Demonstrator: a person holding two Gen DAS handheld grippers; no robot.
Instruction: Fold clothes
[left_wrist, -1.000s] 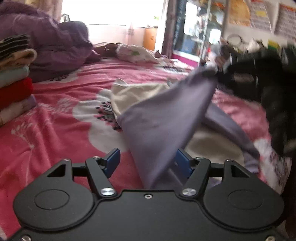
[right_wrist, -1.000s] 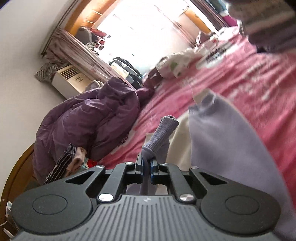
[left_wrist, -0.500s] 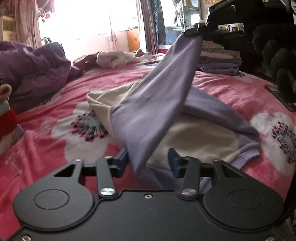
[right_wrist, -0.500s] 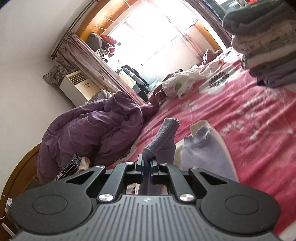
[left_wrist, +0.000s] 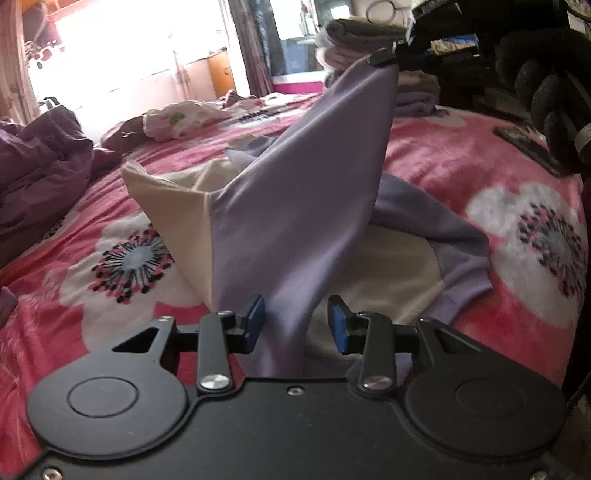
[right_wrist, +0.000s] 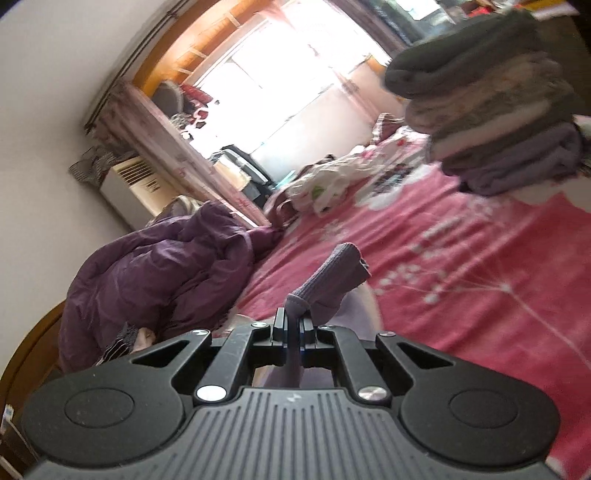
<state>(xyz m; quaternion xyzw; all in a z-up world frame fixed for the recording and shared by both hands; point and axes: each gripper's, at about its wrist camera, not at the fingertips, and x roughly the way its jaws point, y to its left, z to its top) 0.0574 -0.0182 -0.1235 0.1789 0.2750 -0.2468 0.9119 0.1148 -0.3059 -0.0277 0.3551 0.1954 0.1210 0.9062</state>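
Observation:
A lilac and cream sweatshirt (left_wrist: 388, 266) lies on the pink floral bedspread (left_wrist: 461, 158). Its lilac sleeve (left_wrist: 310, 177) is stretched up in a taut sheet to my right gripper (left_wrist: 384, 59), which is shut on the ribbed cuff (right_wrist: 332, 280); in the right wrist view that gripper (right_wrist: 293, 325) pinches the cuff between its pads. The sleeve's lower end hangs between the jaws of my left gripper (left_wrist: 295, 323), which are closing. The right blue pad (left_wrist: 336, 325) still stands off the cloth.
A purple padded jacket (left_wrist: 37, 173) is heaped at the left. A stack of folded clothes (right_wrist: 491, 110) stands at the far right of the bed. A white patterned garment (left_wrist: 177, 118) lies near the window. A dark flat object (left_wrist: 524, 144) rests at the right edge.
The right gripper has carried the cuff higher and farther away, pulling the sleeve taut. The left jaws have narrowed around the sleeve's lower end, and the left view has rolled level.

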